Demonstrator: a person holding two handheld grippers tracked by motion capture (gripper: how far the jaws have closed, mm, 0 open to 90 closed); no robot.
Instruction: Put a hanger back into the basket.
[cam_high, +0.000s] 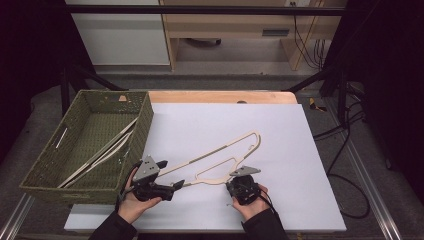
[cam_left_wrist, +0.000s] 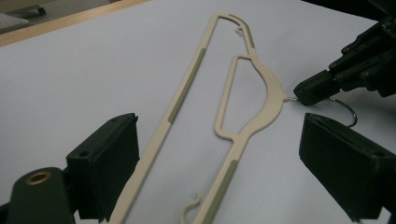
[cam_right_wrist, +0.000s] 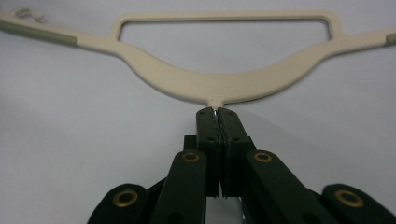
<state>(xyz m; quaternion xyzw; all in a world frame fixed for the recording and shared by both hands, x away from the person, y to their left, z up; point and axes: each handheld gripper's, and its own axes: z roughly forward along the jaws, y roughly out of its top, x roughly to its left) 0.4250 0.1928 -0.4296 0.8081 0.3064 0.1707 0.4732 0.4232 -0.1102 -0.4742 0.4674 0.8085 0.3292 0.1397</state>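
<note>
Right gripper view: right gripper (cam_right_wrist: 218, 113) clamps the hanger's (cam_right_wrist: 219, 84) hook.

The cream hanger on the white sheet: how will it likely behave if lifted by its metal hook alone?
The hanger looks thin and openwork, so probably light and stiff. Held only at the metal hook by the right gripper, it may swing or pivot. The open left gripper could steady it.

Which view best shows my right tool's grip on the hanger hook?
The right gripper view: the right tool is shut on the metal hook at the hanger neck. The left gripper view shows it sideways; the high view, small.
</note>
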